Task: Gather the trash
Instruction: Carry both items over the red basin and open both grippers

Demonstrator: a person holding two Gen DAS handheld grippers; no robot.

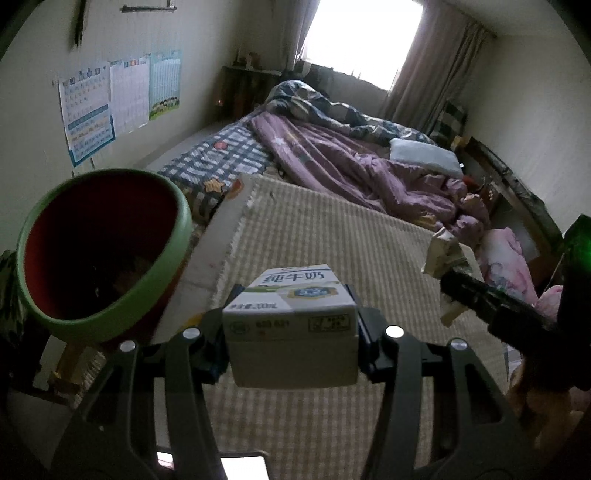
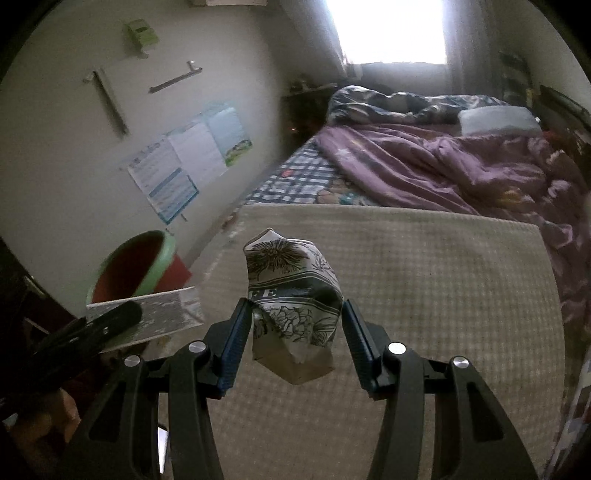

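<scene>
My left gripper (image 1: 291, 314) is shut on a white milk carton (image 1: 291, 325) with green and blue print, held above the beige checked mat. A red bin with a green rim (image 1: 99, 251) stands just to its left, mouth tilted toward me. My right gripper (image 2: 293, 321) is shut on a crumpled printed paper cup (image 2: 293, 295), also above the mat. The right gripper and its cup show at the right of the left wrist view (image 1: 443, 258). The bin (image 2: 136, 266) and the left gripper with the carton (image 2: 144, 321) show at the left of the right wrist view.
The beige checked mat (image 1: 332, 236) covers the bed's near part. Beyond it lie a purple quilt (image 1: 332, 155), a plaid sheet (image 1: 218, 158) and a pillow (image 1: 424, 155). A wall with posters (image 1: 122, 96) runs along the left. A window (image 1: 362, 33) is at the far end.
</scene>
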